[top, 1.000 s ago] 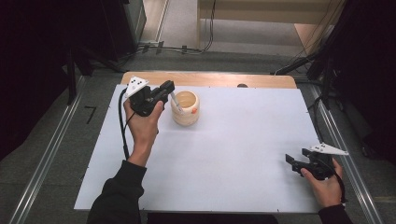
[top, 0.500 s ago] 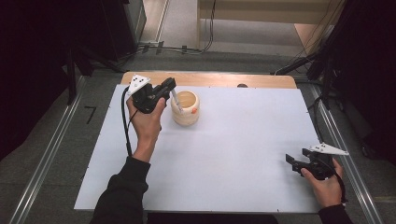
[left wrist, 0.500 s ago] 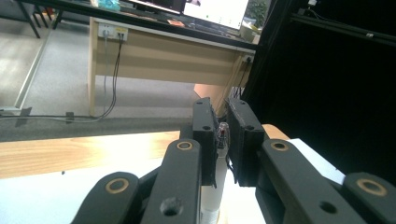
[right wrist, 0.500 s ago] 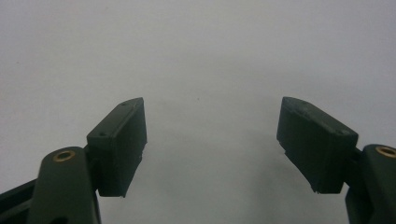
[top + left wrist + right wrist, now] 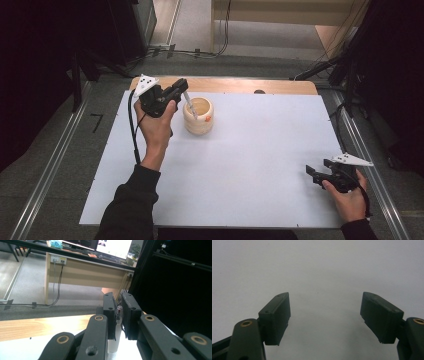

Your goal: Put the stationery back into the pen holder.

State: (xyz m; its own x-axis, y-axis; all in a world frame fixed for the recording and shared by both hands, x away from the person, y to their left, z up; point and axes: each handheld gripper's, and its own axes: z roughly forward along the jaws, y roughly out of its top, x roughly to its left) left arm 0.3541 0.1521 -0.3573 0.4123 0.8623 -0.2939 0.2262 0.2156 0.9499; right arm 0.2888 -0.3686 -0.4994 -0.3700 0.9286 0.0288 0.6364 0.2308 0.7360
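**Pen held at the cup's rim**

We see a slim pale pen (image 5: 188,104) with a clear tip clamped in our left gripper (image 5: 181,90), slanting into the round wooden cup (image 5: 199,116) at eleven o'clock on the white table (image 5: 250,165). The left gripper view adds the pen's clear end (image 5: 119,311) between narrow jaws. Our right gripper (image 5: 314,176) rests at four o'clock, jaws wide, empty.
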